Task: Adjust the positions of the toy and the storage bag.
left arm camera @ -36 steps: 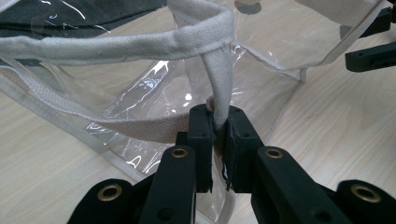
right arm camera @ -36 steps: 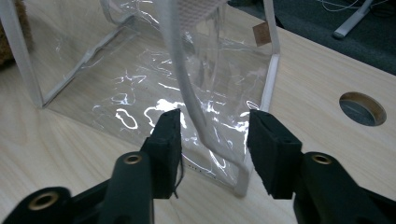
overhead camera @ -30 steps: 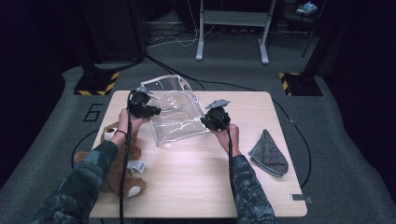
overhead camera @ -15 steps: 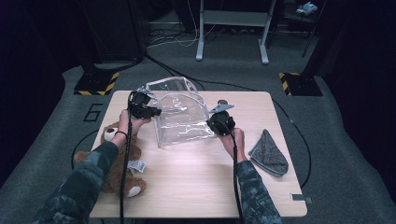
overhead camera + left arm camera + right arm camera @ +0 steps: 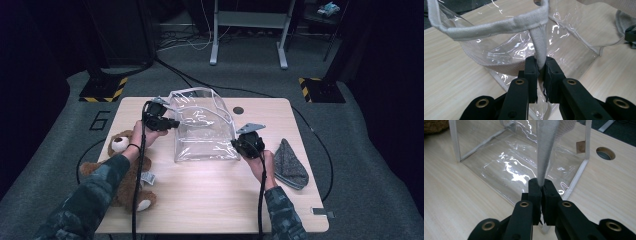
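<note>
1. Two tools hold one thing between them: a clear plastic bag (image 5: 204, 127) with white fabric trim, standing on the counter (image 5: 210, 200) near the middle of its far half.
2. Left tool (image 5: 172, 123) sits at the bag's left side, toward the counter's left edge; its jaws are pinched tight on a white strap (image 5: 539, 47) that runs down from the bag's upper rim band.
3. Right tool (image 5: 236, 144) sits at the bag's near right corner; its jaws have just closed and now clamp a grey-white fabric strip (image 5: 546, 152) hanging from the bag's top edge.
4. Between the two tools the bag's long axis runs left to right across the counter, so each hand is nearest its own end of the mouth.
5. A teddy bear (image 5: 120, 165) lies by the near left edge, closest to the left hand; a grey cloth (image 5: 289, 164) lies near the right edge.
6. Pulling the two tools apart would, I judge, spread the mouth.
</note>
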